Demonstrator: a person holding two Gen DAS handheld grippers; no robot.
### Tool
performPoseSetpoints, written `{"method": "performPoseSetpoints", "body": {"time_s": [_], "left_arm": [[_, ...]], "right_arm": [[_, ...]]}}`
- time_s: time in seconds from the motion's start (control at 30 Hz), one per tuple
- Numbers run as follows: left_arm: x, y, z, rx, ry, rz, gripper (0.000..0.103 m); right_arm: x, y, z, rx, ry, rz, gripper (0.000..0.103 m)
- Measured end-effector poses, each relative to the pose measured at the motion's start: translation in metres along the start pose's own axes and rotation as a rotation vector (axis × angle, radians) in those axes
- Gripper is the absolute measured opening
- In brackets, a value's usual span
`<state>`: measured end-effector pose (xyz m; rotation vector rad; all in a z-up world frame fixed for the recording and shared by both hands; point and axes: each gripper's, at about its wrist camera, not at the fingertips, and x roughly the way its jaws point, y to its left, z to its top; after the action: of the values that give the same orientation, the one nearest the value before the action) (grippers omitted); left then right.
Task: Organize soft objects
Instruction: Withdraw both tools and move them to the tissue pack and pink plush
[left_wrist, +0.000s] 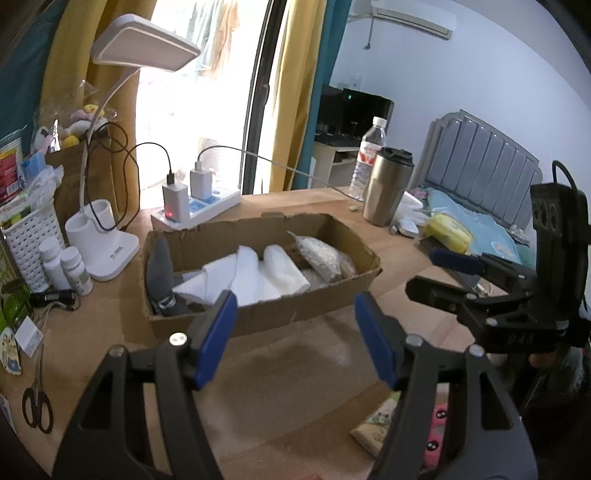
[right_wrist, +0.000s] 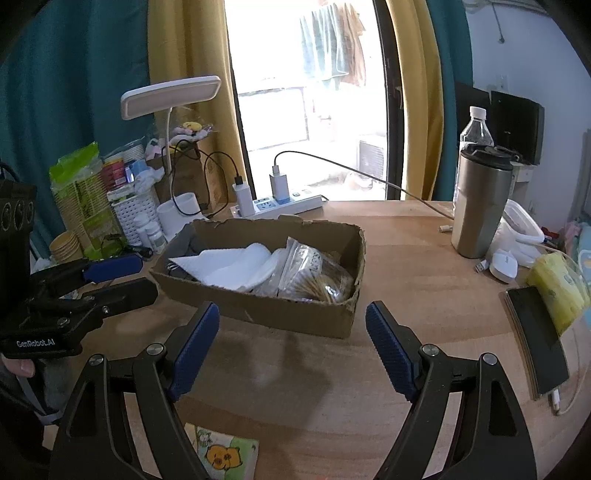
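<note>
Left wrist view: cardboard box (left_wrist: 258, 295) sits mid worktop (left_wrist: 295, 369), white soft cloths (left_wrist: 258, 273) inside.
Cloths: light, floppy; best pinched at a folded edge.
Left gripper (left_wrist: 295, 332): jaws wide, nothing between them.
Right gripper (right_wrist: 291, 339): jaws wide, nothing held.
Only left view: grey sock (left_wrist: 160, 273) at box's left end.
Only right view: phone (right_wrist: 535, 332), far right.
Plastic bag (right_wrist: 314, 273): crinkly, slippery.

Torn matt cardboard box (right_wrist: 258, 314); smooth wood table (right_wrist: 424, 295); brushed metal tumbler (right_wrist: 476, 214); glossy plastic bag (right_wrist: 314, 273).
</note>
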<state>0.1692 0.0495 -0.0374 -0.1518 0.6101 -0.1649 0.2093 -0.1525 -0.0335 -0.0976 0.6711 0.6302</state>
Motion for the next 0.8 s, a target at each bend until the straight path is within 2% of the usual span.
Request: {"method": "performPoseSetpoints", "body": {"time_s": [0.53, 0.8], "left_arm": [[-0.027, -0.009, -0.026, -0.003, -0.012, -0.002, 0.068], [-0.028, -0.011, -0.027, -0.002, -0.011, -0.001, 0.068]], "right_arm": [[-0.024, 0.013, -0.024, -0.016, -0.002, 0.0, 0.084], [-0.032, 0.02, -0.037, -0.021, 0.007, 0.003, 0.084]]}}
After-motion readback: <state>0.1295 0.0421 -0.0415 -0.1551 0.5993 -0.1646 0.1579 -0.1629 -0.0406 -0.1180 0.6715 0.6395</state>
